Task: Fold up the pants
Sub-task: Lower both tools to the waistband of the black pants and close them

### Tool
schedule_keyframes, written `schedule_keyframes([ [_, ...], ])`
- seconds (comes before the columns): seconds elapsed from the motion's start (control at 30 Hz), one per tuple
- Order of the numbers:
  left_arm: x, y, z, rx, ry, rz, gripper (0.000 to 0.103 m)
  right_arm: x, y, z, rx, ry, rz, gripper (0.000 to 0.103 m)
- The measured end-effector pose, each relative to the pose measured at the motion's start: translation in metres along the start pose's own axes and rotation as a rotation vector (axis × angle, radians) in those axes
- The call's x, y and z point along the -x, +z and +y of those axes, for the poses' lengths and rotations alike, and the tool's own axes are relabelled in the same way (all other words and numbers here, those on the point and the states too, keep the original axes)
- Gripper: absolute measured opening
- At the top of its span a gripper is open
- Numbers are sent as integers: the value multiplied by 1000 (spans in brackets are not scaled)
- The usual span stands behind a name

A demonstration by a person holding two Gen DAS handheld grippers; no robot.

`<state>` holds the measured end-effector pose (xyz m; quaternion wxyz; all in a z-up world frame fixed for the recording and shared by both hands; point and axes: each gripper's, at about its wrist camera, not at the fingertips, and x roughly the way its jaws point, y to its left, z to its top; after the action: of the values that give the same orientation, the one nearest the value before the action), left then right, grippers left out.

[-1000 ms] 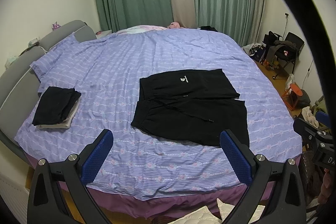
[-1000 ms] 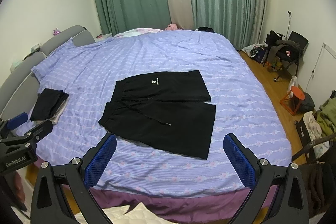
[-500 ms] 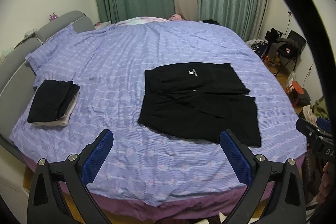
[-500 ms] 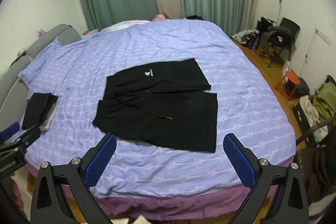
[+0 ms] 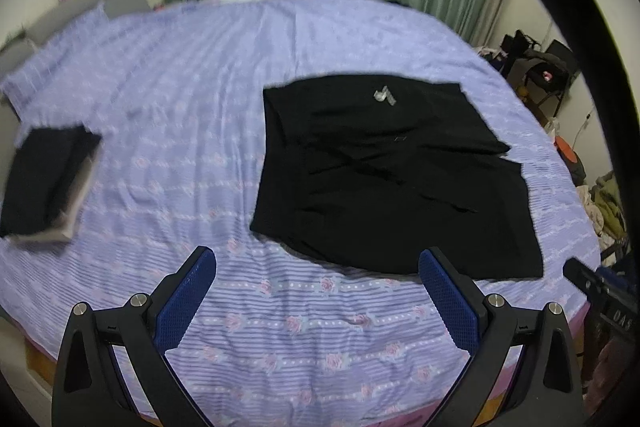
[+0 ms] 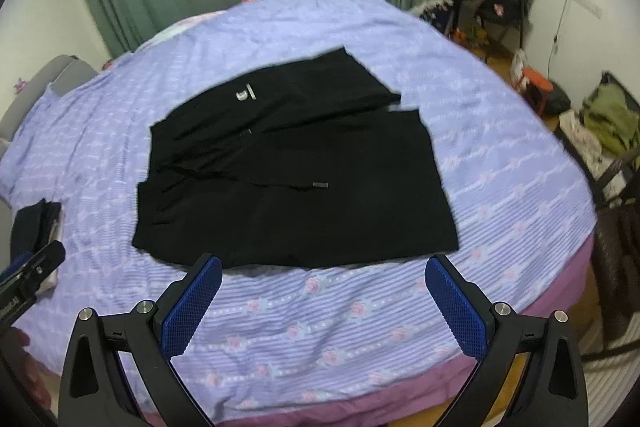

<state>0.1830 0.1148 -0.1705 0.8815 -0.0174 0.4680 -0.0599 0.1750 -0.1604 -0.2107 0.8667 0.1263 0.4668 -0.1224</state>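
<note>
Right wrist: both tongs are held wide above the shorts; folding seems unstarted; a hem must be gripped.

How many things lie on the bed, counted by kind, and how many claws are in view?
Black pants spread flat: 1
Stack of folded clothes: 1
Open claws, left claw and right claw: 2
Total: 4

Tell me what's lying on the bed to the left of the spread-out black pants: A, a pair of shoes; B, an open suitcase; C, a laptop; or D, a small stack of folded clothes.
D: the left wrist view shows a small stack of folded clothes, dark on top and pale beneath, lying on the bed apart from the black pants.
</note>
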Motion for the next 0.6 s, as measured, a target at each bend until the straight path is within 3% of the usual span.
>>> schedule_keyframes([
  [0.17,-58,-8,10,44,14,68,103,-55,-8,-8,-79,6,63,102],
  [0.37,-115,-15,18,99,-21,154,100,-118,-21,-23,-191,21,154,101],
  [0.6,-169,-20,27,231,-65,222,96,-159,-32,-37,-329,47,202,101],
])
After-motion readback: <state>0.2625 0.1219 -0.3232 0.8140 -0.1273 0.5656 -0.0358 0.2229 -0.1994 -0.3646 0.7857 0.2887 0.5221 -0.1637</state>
